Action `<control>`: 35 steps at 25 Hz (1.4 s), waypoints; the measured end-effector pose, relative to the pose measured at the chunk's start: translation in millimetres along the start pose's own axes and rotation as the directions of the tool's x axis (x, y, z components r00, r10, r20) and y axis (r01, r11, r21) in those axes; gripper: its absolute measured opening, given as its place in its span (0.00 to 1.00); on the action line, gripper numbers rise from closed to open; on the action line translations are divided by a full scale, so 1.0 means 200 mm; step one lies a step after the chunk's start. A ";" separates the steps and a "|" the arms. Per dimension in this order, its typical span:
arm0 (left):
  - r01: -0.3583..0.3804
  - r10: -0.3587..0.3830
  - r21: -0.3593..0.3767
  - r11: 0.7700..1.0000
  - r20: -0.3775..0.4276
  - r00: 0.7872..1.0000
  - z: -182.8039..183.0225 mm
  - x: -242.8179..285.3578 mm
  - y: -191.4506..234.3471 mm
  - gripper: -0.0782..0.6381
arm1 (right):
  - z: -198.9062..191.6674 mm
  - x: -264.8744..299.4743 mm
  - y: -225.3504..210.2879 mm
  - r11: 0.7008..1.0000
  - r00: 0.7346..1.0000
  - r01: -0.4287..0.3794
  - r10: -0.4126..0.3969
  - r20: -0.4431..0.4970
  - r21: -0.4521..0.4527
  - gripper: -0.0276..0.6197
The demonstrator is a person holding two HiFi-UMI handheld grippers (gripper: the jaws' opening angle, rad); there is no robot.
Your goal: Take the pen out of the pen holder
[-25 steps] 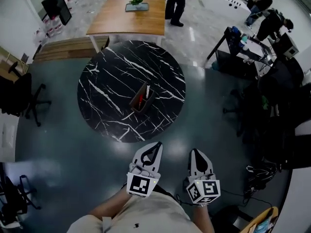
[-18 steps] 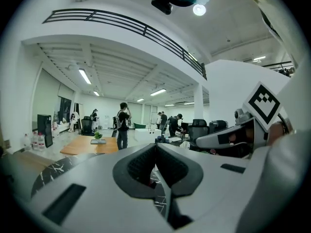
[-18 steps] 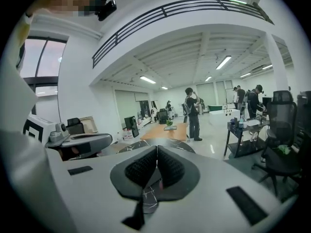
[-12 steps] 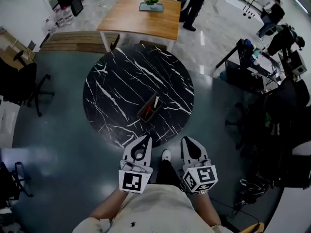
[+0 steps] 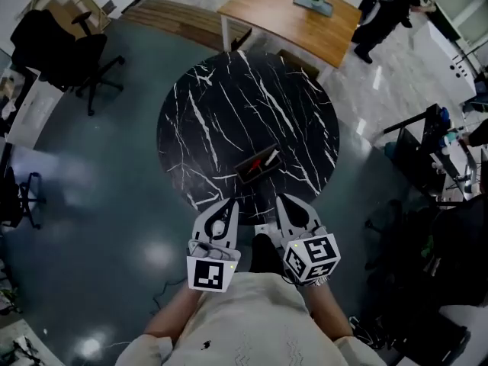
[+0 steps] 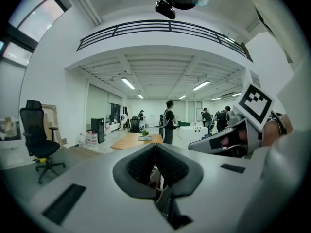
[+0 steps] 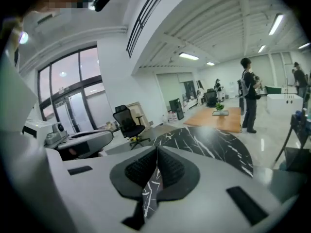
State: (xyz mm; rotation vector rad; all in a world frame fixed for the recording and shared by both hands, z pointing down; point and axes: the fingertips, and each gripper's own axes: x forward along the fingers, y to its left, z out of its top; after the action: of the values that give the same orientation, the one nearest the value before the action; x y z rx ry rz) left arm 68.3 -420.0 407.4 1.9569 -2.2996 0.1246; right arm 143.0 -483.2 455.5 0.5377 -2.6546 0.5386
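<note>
Left gripper (image 5: 229,203), right gripper (image 5: 281,200): jaws pressed together, nothing between, at near edge of bench (image 5: 229,105). Holder (image 5: 252,172) on bench just ahead. Pen (image 5: 264,160) inside, probably red.

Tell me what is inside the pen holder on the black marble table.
The dark pen holder holds a red pen lying along it. A paler streak beside it may be a second pen, but it is too small to tell. The holder's near wall hides the bottom.
</note>
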 end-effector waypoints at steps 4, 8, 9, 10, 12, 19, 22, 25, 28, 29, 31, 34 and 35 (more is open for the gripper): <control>-0.135 0.130 -0.097 0.986 -0.047 0.990 -0.10 0.02 -0.07 0.13 | -0.12 0.18 -0.11 0.993 0.988 -0.112 0.107 -0.112 -0.039 0.07; -0.267 0.258 -0.081 0.960 -0.104 0.960 -0.19 0.01 -0.05 0.13 | -0.23 0.38 -0.23 0.986 0.971 -0.146 0.128 -0.201 -0.080 0.07; -0.299 0.289 -0.070 0.952 -0.117 0.950 -0.20 0.01 -0.05 0.13 | -0.26 0.43 -0.26 0.984 0.964 -0.159 0.136 -0.229 -0.082 0.07; -0.328 0.319 -0.055 0.943 -0.127 0.939 -0.22 0.00 -0.05 0.13 | -0.30 0.48 -0.29 0.983 0.955 -0.170 0.146 -0.258 -0.073 0.07; -0.376 0.368 -0.039 0.926 -0.142 0.919 -0.23 0.00 -0.04 0.13 | -0.36 0.57 -0.33 0.982 0.938 -0.185 0.166 -0.304 -0.035 0.07; -0.500 0.479 -0.084 0.862 -0.184 0.858 -0.28 -0.02 0.01 0.13 | -0.61 0.80 -0.42 0.984 0.884 -0.179 0.150 -0.443 -0.024 0.11; -0.530 0.503 -0.093 0.843 -0.213 0.838 -0.31 -0.03 0.02 0.13 | -0.68 0.88 -0.45 0.984 0.865 -0.174 0.134 -0.484 -0.039 0.17; -0.557 0.526 -0.080 0.826 -0.243 0.815 -0.35 -0.05 0.05 0.13 | -0.70 0.95 -0.47 0.986 0.862 -0.161 0.123 -0.491 -0.037 0.17; -0.580 0.547 -0.085 0.810 -0.247 0.800 -0.35 -0.06 0.08 0.13 | -0.71 1.00 -0.48 0.985 0.861 -0.163 0.115 -0.495 -0.054 0.17; -0.586 0.553 -0.084 0.806 -0.248 0.795 -0.35 -0.07 0.08 0.13 | -0.72 1.02 -0.48 0.983 0.858 -0.169 0.115 -0.500 -0.066 0.17; -0.596 0.564 -0.076 0.799 -0.247 0.788 -0.36 -0.08 0.09 0.13 | -0.73 1.03 -0.46 0.979 0.853 -0.186 0.122 -0.508 -0.078 0.17; -0.612 0.581 -0.078 0.787 -0.242 0.777 -0.35 -0.09 0.11 0.13 | -0.72 1.04 -0.42 0.974 0.866 -0.194 0.116 -0.486 -0.114 0.17; -0.618 0.586 -0.080 0.782 -0.242 0.773 -0.35 -0.10 0.12 0.13 | -0.71 1.04 -0.42 0.974 0.871 -0.189 0.108 -0.479 -0.125 0.17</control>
State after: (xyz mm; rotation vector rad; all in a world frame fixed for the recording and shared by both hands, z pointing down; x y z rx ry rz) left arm 51.2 -386.6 474.7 1.0054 -2.6045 0.1848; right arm 41.4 -552.7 691.3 0.1244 -2.2516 0.4176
